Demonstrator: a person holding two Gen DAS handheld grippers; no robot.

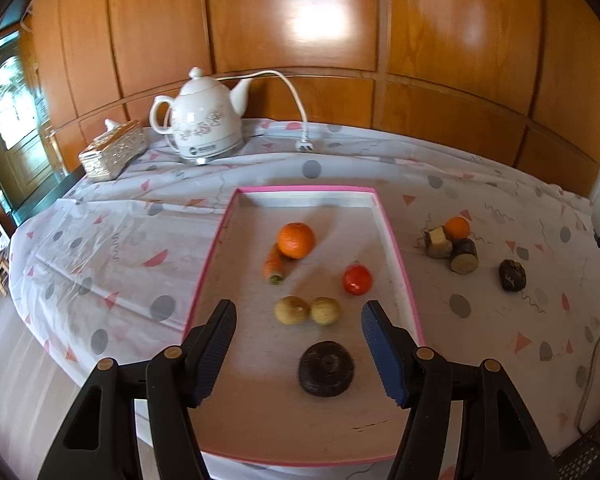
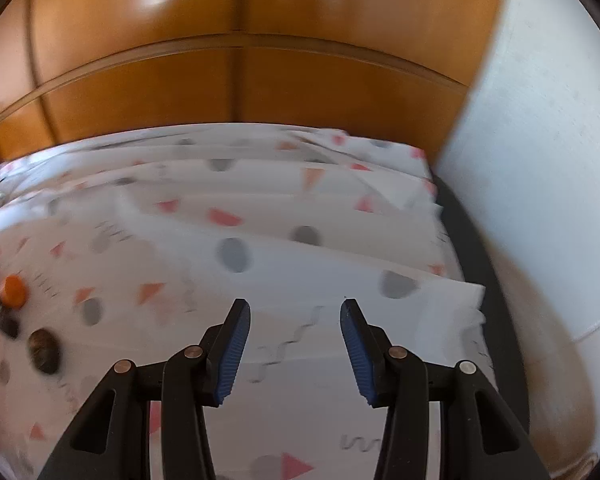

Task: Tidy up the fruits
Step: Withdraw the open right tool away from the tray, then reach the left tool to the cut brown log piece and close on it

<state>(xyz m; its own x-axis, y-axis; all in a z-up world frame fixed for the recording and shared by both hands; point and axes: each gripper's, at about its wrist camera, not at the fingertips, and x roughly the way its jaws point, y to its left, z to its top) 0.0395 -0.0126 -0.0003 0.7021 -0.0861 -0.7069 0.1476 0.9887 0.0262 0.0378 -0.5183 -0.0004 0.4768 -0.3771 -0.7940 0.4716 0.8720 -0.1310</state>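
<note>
A pink-rimmed tray [image 1: 396, 240] lies on the patterned cloth. In it are an orange [image 1: 295, 240], a carrot [image 1: 274, 266], a red tomato [image 1: 357, 279], two yellow-brown round fruits [image 1: 291, 310] [image 1: 325, 311] and a dark flat round piece [image 1: 326, 368]. My left gripper [image 1: 298, 310] is open and empty above the tray's near half. Right of the tray lie a small orange [image 1: 457, 228], brown chunks [image 1: 452, 250] and a dark lump [image 1: 512, 275]. My right gripper [image 2: 294, 310] is open and empty over bare cloth; the small orange [image 2: 13, 291] and the dark lump [image 2: 43, 350] show at its far left.
A white kettle [image 1: 204, 118] with its cord and plug [image 1: 305, 145] and a tissue box [image 1: 114, 150] stand at the back left. Wood panelling runs behind the table. A white wall [image 2: 540, 160] borders the table's right edge. The floor lies below the left edge.
</note>
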